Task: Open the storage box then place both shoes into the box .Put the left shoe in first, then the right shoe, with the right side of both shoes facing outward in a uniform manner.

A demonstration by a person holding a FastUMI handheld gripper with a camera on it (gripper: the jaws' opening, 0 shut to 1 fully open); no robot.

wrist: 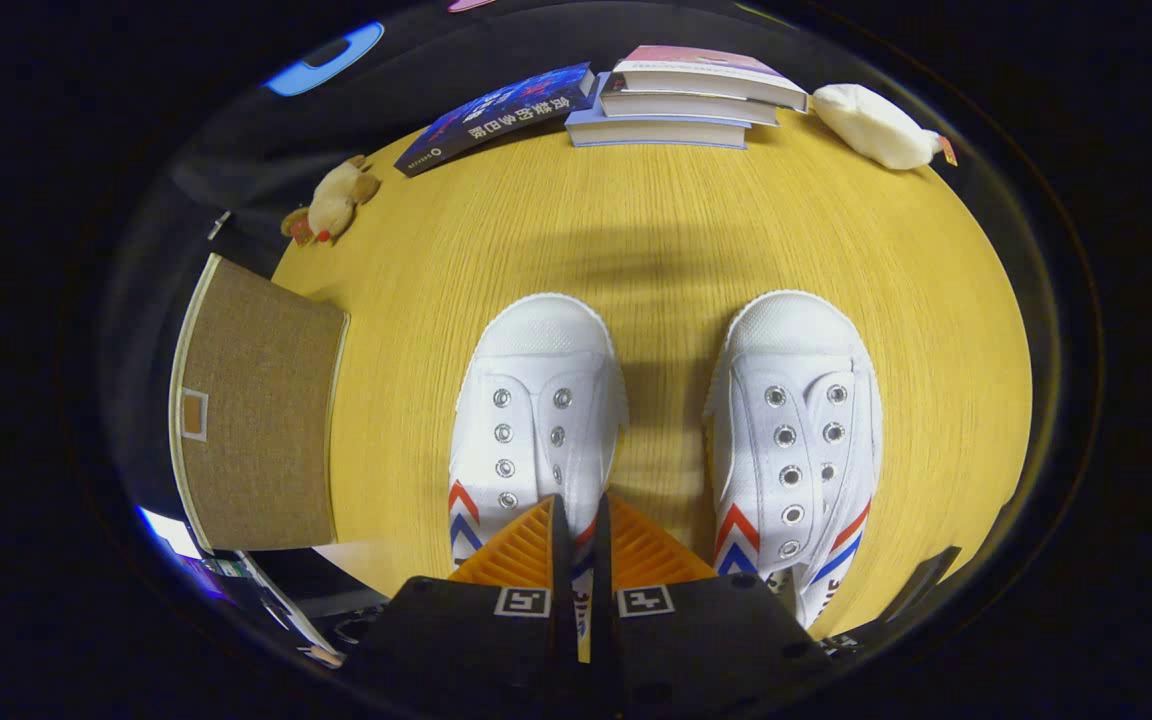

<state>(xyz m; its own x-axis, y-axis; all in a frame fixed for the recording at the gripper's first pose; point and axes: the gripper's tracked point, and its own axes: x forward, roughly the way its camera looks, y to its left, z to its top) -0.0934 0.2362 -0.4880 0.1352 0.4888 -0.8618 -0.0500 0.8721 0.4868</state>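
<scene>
The tool (579,520) is almost closed, its fingers pinched on the inner side of the left shoe (536,420). The right shoe (796,440) is set beside it on the table (656,230). The closed box (256,420) is seen farther left. Books (686,100) are stacked beyond.

Matt wood-grain table (656,230), white canvas shoes (541,400) with metal eyelets, coarse woven-cloth storage box (256,420), glossy book cover (501,115)

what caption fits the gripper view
Gripper nearly closed over the left shoe, right shoe beside it, lidded box at the table edge.
</scene>
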